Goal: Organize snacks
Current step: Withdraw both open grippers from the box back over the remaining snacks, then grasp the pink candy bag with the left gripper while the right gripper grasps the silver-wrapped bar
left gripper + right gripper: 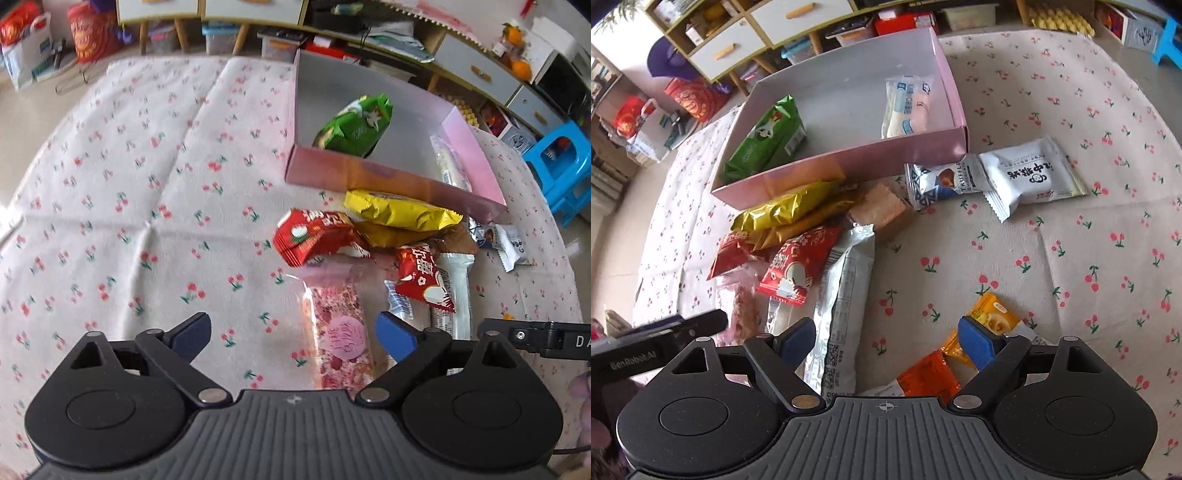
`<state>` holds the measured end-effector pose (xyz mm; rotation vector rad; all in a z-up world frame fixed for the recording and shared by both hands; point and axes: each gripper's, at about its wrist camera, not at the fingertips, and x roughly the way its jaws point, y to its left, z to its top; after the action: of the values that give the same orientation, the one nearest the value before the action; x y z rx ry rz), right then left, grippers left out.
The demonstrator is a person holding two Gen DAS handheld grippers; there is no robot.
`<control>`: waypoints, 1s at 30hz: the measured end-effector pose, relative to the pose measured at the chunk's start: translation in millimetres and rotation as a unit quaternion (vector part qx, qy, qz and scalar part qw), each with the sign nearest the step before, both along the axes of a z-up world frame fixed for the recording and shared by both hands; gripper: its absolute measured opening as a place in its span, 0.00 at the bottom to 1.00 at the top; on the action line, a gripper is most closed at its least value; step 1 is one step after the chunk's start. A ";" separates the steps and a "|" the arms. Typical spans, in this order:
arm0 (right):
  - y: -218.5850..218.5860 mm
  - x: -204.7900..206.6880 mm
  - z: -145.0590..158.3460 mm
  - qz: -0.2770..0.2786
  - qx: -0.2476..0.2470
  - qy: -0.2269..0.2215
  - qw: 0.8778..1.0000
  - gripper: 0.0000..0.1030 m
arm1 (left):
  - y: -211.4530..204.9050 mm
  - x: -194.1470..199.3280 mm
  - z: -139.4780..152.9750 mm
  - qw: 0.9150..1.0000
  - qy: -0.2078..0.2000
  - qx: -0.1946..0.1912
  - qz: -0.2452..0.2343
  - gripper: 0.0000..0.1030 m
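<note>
A pink box (369,177) (831,173) sits on the cherry-print cloth, holding a green packet (354,122) (768,140) and a white-blue packet (908,107). In front of it lies a pile: a yellow packet (399,210), two red packets (317,236) (424,277) and a pink nougat bar (340,332). My left gripper (293,334) is open over the nougat bar, which lies between the fingers untouched. My right gripper (886,341) is open above a long silver-white packet (842,314) and small orange packets (927,376).
Two white packets (1034,173) and a brown cake (882,210) lie right of the pile. A blue stool (561,162) stands beyond the table's right edge. Cabinets and bags (88,33) fill the floor behind. Each gripper's body shows at the other view's edge.
</note>
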<state>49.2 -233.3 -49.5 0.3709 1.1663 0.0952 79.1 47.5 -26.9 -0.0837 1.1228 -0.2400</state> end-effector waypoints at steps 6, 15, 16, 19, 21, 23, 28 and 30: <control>9.3 3.0 -2.4 0.005 0.003 0.005 1.000 0.83 | -8.3 -0.4 -8.4 1.000 0.008 0.006 0.000 0.78; 21.0 4.2 -7.3 0.018 -0.005 0.008 1.000 0.83 | -11.4 -0.6 -11.5 1.000 0.018 0.008 -0.009 0.65; 22.3 4.4 -7.6 0.019 -0.004 0.008 1.000 0.83 | -10.9 -0.5 -11.7 1.000 0.018 0.007 -0.010 0.64; 26.1 4.2 -9.2 0.022 -0.003 0.011 1.000 0.82 | -8.4 -0.3 -12.0 1.000 0.018 0.004 -0.014 0.62; 29.7 4.1 -10.9 0.026 -0.004 0.014 1.000 0.82 | -6.9 0.2 -10.7 1.000 0.017 0.003 -0.016 0.53; 32.9 3.4 -11.8 0.030 -0.009 0.013 0.999 0.75 | -4.5 -0.5 -9.8 1.000 0.017 0.000 -0.019 0.43; 37.3 1.7 -13.0 0.035 -0.021 0.006 0.999 0.54 | -4.2 -1.0 -8.1 1.000 0.010 0.008 -0.022 0.33; 36.9 0.3 -11.7 0.038 -0.016 0.002 0.999 0.45 | -4.4 -1.4 -7.6 1.000 0.007 0.012 -0.023 0.32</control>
<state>49.5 -196.4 -61.2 0.2998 1.1848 0.1415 77.8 43.0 -34.5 -0.0391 1.1424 -0.2668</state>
